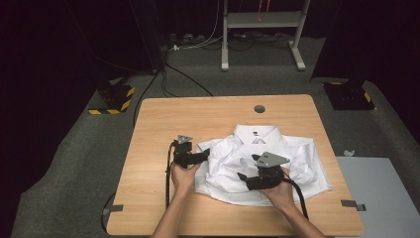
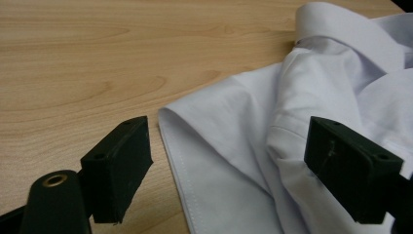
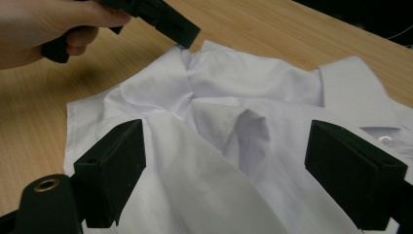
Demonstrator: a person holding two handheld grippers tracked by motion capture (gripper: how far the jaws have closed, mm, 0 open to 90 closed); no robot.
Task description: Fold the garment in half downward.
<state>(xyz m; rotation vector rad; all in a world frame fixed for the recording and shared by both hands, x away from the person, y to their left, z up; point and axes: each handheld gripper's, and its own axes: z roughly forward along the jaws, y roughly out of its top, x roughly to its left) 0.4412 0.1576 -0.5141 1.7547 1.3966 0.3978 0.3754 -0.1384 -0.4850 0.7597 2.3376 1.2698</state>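
A white dress shirt (image 1: 302,158) lies roughly folded on the wooden table (image 1: 163,124), its collar (image 1: 257,133) toward the far side. My left gripper (image 1: 204,154) sits at the shirt's left edge, jaws open and pointing into the cloth. In the left gripper view the shirt (image 2: 331,73) has its hemmed edge lying between the open jaws of the gripper (image 2: 229,161), untouched by the pads. My right gripper (image 1: 242,177) hovers over the shirt's near middle. In the right gripper view its jaws (image 3: 226,165) stand wide over crumpled cloth (image 3: 243,83), and the left gripper (image 3: 165,22) shows beyond.
A round cable hole (image 1: 259,108) sits near the table's far edge. Grey tape tabs (image 1: 350,204) mark the near corners. A pale grey panel (image 1: 376,193) adjoins the table at the right. Beyond are a metal frame (image 1: 262,20) and hazard-striped bases (image 1: 116,96).
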